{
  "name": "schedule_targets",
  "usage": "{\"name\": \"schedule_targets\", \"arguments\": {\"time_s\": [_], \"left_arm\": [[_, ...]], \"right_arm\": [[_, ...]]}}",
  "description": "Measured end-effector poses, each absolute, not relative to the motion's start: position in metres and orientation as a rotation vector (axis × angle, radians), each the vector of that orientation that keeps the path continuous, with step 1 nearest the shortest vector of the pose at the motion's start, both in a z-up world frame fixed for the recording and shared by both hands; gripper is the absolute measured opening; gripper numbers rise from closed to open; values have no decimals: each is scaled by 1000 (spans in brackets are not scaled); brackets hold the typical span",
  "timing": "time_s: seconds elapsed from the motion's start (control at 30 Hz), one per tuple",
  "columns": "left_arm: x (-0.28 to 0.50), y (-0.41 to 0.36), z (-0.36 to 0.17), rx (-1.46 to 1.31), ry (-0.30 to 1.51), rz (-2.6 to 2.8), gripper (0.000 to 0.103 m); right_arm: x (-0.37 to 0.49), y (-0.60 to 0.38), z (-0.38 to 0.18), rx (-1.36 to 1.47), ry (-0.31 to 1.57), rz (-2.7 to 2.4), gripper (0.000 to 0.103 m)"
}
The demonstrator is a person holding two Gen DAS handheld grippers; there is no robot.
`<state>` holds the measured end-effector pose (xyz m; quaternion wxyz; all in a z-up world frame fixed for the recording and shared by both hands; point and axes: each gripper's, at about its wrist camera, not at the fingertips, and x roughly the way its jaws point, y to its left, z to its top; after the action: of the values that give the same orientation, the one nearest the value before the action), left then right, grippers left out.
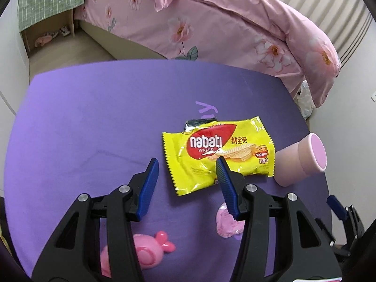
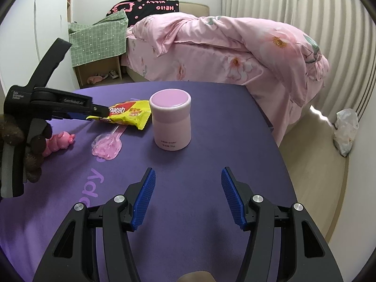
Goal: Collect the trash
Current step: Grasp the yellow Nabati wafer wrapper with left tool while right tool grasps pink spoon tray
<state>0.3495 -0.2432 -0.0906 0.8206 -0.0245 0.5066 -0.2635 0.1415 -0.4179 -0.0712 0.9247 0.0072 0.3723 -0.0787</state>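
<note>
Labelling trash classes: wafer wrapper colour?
Yellow wafer wrapper with a red logo patch; clearest in the left wrist view.

Torn yellow wafer wrapper (image 1: 218,155), lying flat

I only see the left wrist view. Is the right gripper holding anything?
Observer: No. The right gripper is open above bare purple mat, with nothing in it.
Operator: The pink jar looks tipped over to me. Is it?
Observer: No, the pink jar stands upright on the mat, just right of the yellow wafer wrapper.
Operator: How close is my left gripper to that wrapper?
Observer: Seen from the side, the left gripper is at the wrapper's left end. I cannot tell whether it touches.
</note>
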Motion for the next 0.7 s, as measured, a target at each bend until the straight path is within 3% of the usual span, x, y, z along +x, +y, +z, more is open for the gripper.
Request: {"name": "schedule_targets", "arguments": {"time_s": [0.07, 0.1, 0.13, 0.5, 0.7], "left_arm": [[350, -245, -90, -56, 1072, -555, 36], [350, -245, -91, -54, 1075, -557, 23], [351, -244, -91, -54, 1077, -558, 18], [347, -181, -29, -71, 901, -536, 4], [325, -122, -9, -83, 845, -514, 4]], "right_arm": [[142, -415, -72, 10, 772, -159, 55], [143, -415, -73, 12, 777, -157, 55], [143, -415, -74, 17, 783, -153, 55], [158, -388, -78, 84, 820, -39, 55], [184, -362, -81, 82, 819, 34, 55]]}}
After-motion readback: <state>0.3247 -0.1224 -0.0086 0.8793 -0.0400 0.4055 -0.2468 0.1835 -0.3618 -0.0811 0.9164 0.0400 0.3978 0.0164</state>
